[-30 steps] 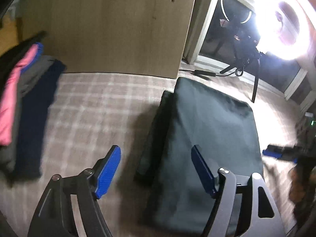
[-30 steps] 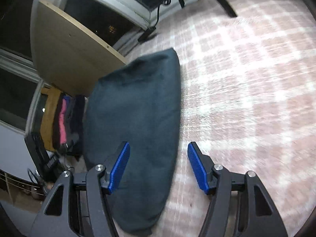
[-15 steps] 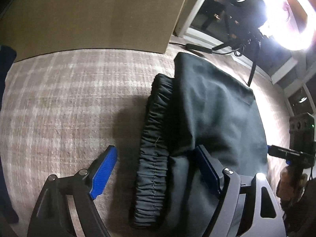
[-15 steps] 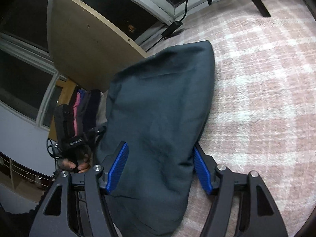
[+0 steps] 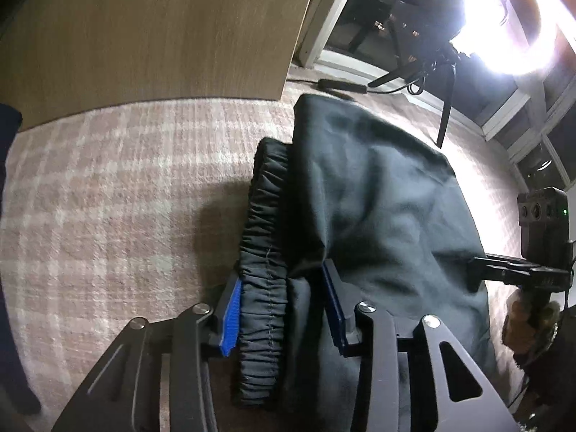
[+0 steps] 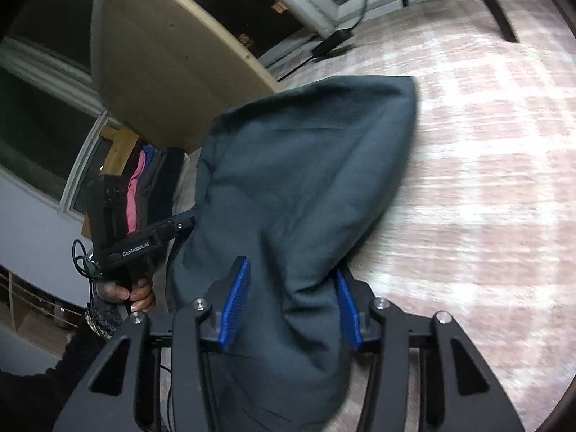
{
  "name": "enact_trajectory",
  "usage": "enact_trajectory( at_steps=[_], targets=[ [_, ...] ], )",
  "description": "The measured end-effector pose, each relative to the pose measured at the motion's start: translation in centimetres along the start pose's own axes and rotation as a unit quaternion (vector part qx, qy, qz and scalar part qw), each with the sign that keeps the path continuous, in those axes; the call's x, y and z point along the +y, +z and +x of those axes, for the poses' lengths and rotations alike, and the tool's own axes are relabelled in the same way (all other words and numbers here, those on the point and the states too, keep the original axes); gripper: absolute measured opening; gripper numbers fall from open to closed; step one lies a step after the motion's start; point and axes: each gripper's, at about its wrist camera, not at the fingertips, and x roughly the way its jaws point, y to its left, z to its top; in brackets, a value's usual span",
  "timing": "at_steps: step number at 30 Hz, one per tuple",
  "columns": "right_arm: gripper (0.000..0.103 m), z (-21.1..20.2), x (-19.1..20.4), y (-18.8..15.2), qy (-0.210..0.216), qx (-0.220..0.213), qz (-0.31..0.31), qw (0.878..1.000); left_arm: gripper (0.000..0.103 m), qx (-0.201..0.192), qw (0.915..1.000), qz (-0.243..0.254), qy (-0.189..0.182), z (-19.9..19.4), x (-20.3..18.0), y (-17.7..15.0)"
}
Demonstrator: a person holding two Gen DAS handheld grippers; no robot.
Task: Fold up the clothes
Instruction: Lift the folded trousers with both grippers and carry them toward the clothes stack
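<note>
Carpet, pink-and-white plaid, covers the floor and carries the task garment. A light wooden panel stands upright at its far edge, with a bright ring light on a black tripod beside the window.

The dark folded trousers with a gathered elastic waistband lie flat on the carpet, the waistband edge facing the left wrist view. A stack of folded clothes in pink, blue and dark tones sits well apart, near the wooden panel.

Left claw: jaws have just been closing and stand partly drawn together. The blue ribbed pads press on both sides of the bunched waistband and the fabric fold next to it; the claw pinches the trousers at this edge.

Right claw: jaws have just been closing and stand partly drawn together. The opposite side of the trousers rises in a ridge between the blue pads, which bear against the cloth on both sides; the claw pinches the garment there.

A hand grips the handle of the left claw unit, seen in the right wrist view.
</note>
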Motion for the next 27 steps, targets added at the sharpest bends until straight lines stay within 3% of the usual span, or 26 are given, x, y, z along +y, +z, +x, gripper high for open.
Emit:
enact_trajectory(
  at_steps=[2,4,5,6,7,8,9,12,15,23,27],
  targets=[
    [0.059,-0.7,-0.7,0.1,-0.006,-0.005,0.016,1.0,0.066,0.003,0.9998,-0.016,0.007,0.6,0.5,-0.1],
    [0.059,-0.4,-0.9,0.0,-0.001,0.001,0.016,1.0,0.065,-0.009,0.9999,-0.008,0.001,0.9,0.1,-0.3],
    [0.06,-0.2,-0.7,0.0,0.004,-0.001,0.011,1.0,0.046,-0.01,0.9999,0.001,-0.002,1.0,-0.4,-0.3],
    [0.06,0.3,-0.4,0.0,0.01,0.002,0.006,1.0,0.046,-0.01,0.9999,0.002,-0.002,1.0,-0.5,-0.2],
    [0.053,0.9,0.0,0.0,0.016,0.008,0.002,1.0,0.045,-0.01,1.0,0.0,-0.001,1.1,-0.5,-0.1],
    [0.031,1.5,0.4,0.0,0.018,0.013,-0.001,1.0,0.042,-0.01,1.0,-0.002,0.0,1.1,-0.6,0.0],
    [0.021,1.9,0.8,0.1,0.019,0.015,-0.002,1.0,0.035,-0.012,0.9999,-0.012,-0.005,1.0,-0.4,0.1],
    [0.014,1.5,2.1,0.1,0.026,-0.006,-0.009,1.0,0.016,-0.031,0.9967,-0.06,-0.044,-0.5,1.0,0.3],
    [0.011,-0.7,3.4,0.3,0.042,-0.039,-0.017,0.998,0.014,-0.044,0.9958,-0.061,-0.052,-1.6,0.9,-0.1],
    [0.008,-5.2,6.2,1.0,0.034,-0.074,-0.03,0.996,0.012,-0.051,0.9906,-0.08,-0.098,-2.9,-1.2,-1.3],
    [0.008,-6.8,3.7,0.5,0.016,-0.07,-0.004,0.997,0.012,-0.046,0.9913,-0.056,-0.11,-3.0,-3.0,-1.9]
  ],
)
